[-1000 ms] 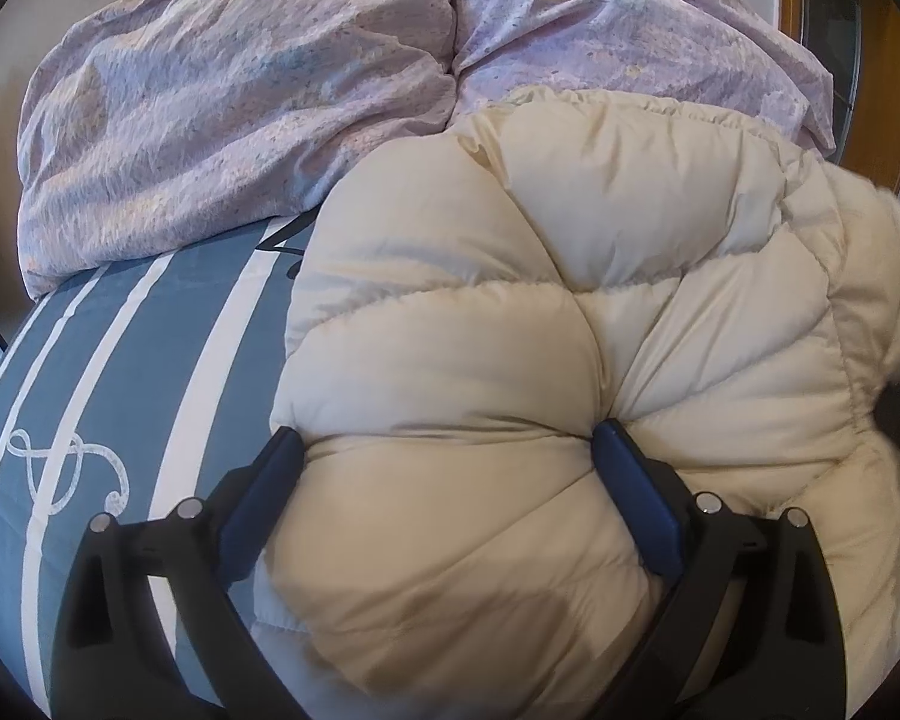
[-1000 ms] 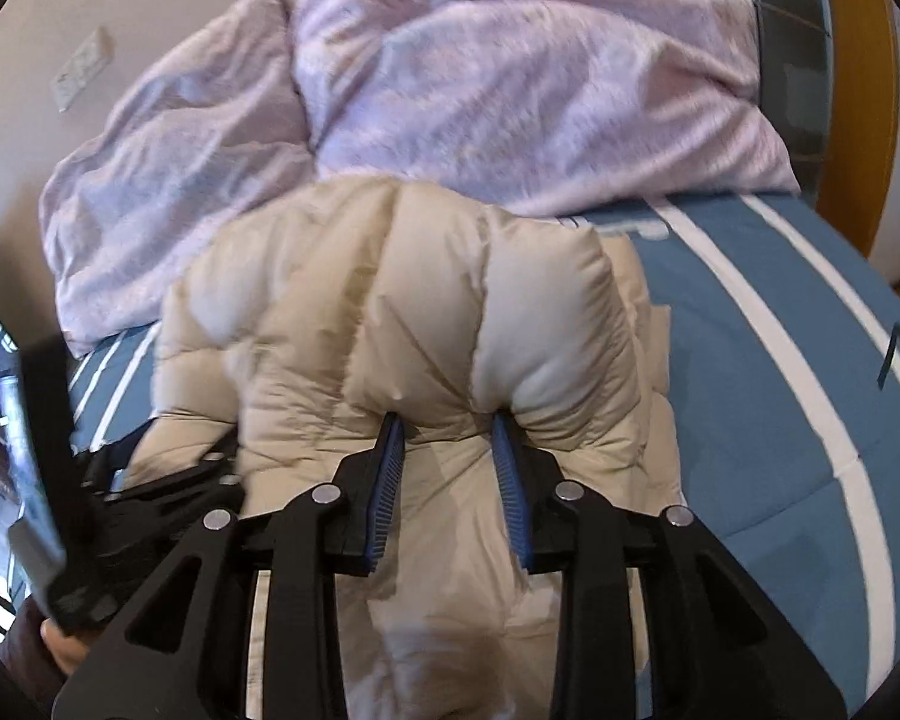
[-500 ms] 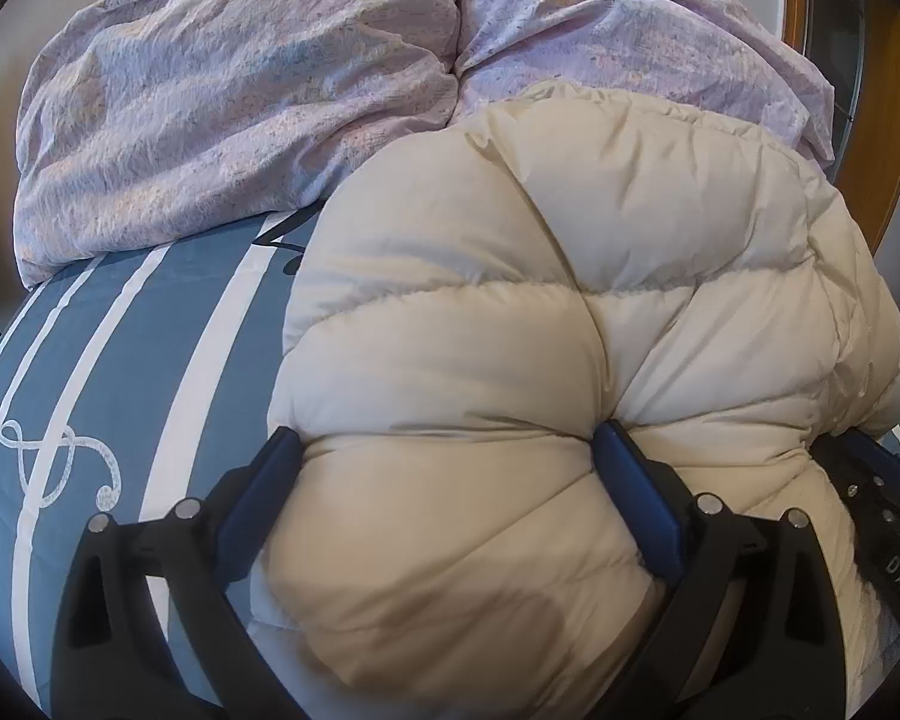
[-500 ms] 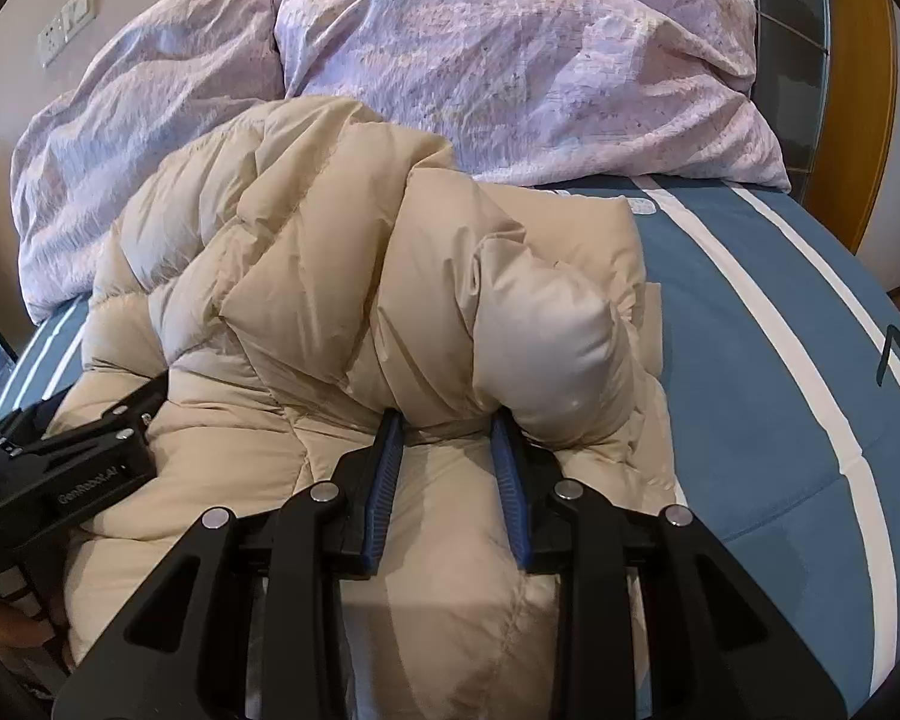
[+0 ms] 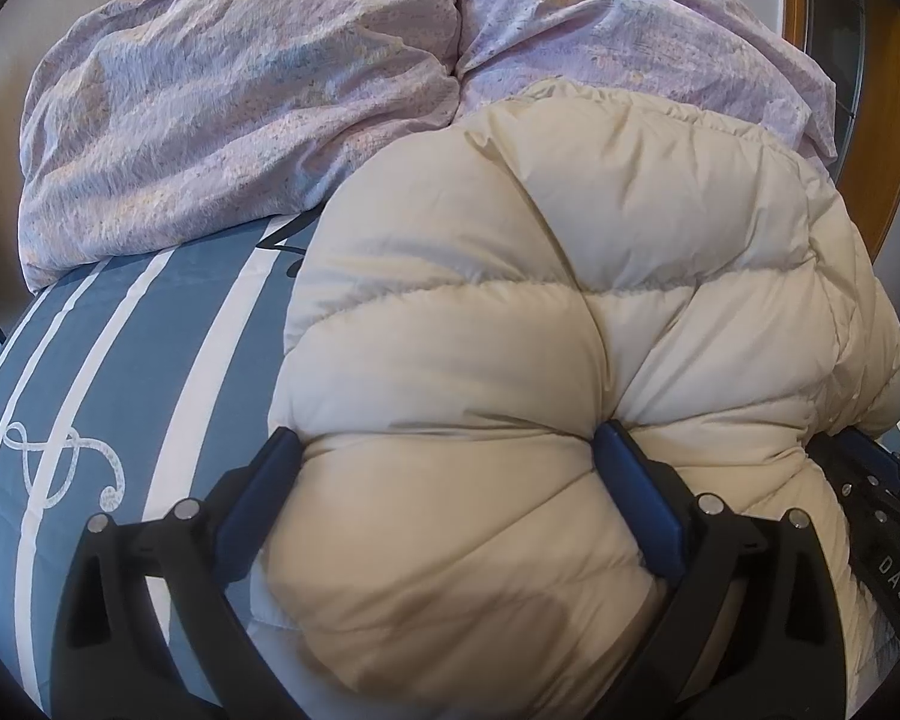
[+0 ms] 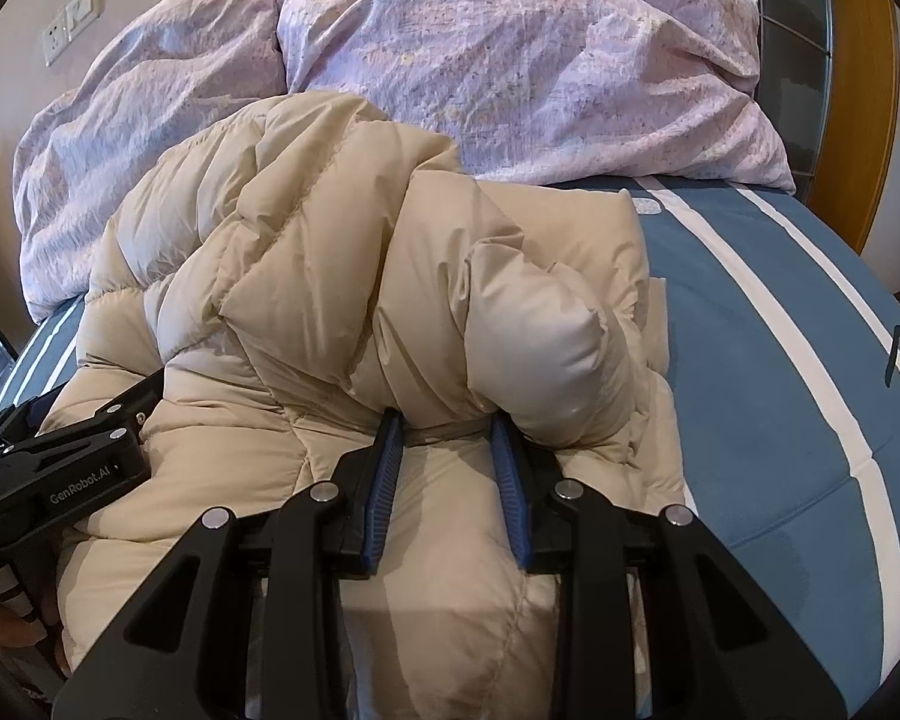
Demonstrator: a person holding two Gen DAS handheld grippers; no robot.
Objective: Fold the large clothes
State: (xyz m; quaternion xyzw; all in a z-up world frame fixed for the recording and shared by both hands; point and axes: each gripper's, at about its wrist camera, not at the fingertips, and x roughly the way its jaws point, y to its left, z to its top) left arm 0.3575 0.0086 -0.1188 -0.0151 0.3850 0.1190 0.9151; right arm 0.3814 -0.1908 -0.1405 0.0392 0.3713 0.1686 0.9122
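Observation:
A cream quilted down jacket (image 5: 540, 312) lies bunched on the bed; it also shows in the right wrist view (image 6: 330, 276). My left gripper (image 5: 450, 450) holds a thick bulge of the jacket between its wide-set blue pads. My right gripper (image 6: 447, 429) is shut on a folded edge of the jacket, with a puffy roll bulging over the right pad. The left gripper's black body shows at the left of the right wrist view (image 6: 66, 468); the right gripper's body shows at the right edge of the left wrist view (image 5: 876, 516).
The bed has a blue sheet with white stripes (image 6: 798, 360), also seen in the left wrist view (image 5: 120, 360). Lilac pillows or a duvet (image 5: 270, 96) are piled at the head (image 6: 510, 60). A wooden door frame (image 6: 864, 90) stands at the right.
Both grippers have lowered and carried the jacket's gripped fold forward over its lower layer. The right view dropped closer to the bed. Both grips are unchanged.

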